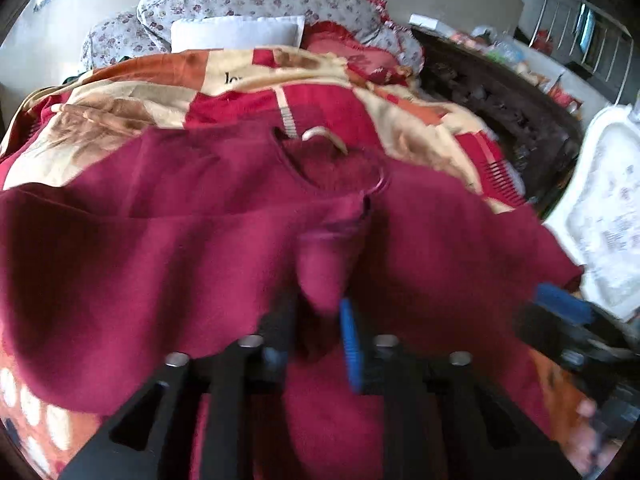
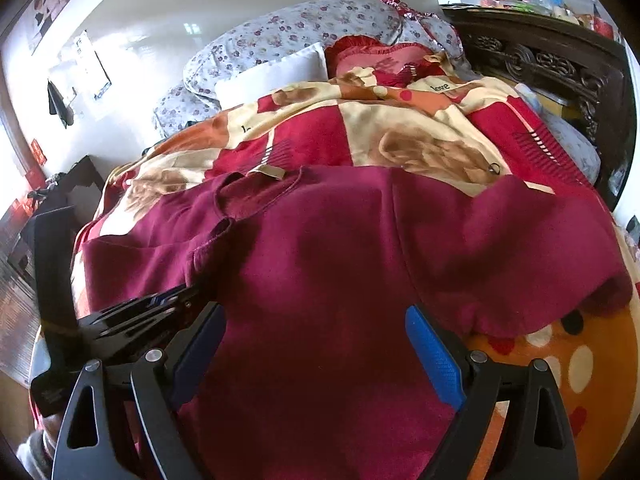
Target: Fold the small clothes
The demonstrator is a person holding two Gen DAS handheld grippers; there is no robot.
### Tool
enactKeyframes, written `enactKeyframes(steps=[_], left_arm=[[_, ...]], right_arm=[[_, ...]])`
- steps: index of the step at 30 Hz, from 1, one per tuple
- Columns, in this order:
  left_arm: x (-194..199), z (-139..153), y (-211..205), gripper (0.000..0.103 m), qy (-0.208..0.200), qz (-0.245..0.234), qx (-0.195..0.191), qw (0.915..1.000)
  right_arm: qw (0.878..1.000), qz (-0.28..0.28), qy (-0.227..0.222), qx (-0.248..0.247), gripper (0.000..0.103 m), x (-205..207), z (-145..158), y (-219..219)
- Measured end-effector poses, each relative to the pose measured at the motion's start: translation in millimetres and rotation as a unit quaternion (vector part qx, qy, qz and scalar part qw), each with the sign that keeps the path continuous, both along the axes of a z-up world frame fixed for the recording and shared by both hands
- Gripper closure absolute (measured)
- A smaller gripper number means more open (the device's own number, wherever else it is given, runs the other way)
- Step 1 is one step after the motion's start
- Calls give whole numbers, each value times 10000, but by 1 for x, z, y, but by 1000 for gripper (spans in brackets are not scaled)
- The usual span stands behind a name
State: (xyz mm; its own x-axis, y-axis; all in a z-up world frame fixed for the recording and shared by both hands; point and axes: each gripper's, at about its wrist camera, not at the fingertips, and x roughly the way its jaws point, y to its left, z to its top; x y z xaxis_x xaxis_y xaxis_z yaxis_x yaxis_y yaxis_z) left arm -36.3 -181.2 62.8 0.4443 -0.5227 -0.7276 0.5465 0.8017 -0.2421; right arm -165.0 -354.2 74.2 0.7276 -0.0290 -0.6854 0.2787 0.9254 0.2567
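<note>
On the bed [image 2: 580, 364], the maroon shirt [image 2: 340, 248] has one side folded inward, the left tool [image 1: 320, 320] partly parted around its fabric, right tool [image 2: 316, 348] spread wide, most folds remaining

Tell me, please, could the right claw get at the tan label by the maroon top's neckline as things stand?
Probably yes. The right claw stands open over the maroon top, and the tan label lies uncovered at the garment's far edge; only flat cloth lies between, though it is a stretch forward.
</note>
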Motion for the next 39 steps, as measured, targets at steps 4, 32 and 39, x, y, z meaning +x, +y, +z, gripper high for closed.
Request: enactKeyframes(steps=[4,32,39], left_arm=[[-9,36,56,42,-613,496,-59,9969],[19,27,164,37,-593,1909,311,9793],[17,24,172,37,-614,1928,507,9780]], right_arm=[[9997,217,-35,-63,7,14,0,13],[9947,560,-569,-640,100,43,28,3],[9906,1161,-43,-728,46,82,-9,53]])
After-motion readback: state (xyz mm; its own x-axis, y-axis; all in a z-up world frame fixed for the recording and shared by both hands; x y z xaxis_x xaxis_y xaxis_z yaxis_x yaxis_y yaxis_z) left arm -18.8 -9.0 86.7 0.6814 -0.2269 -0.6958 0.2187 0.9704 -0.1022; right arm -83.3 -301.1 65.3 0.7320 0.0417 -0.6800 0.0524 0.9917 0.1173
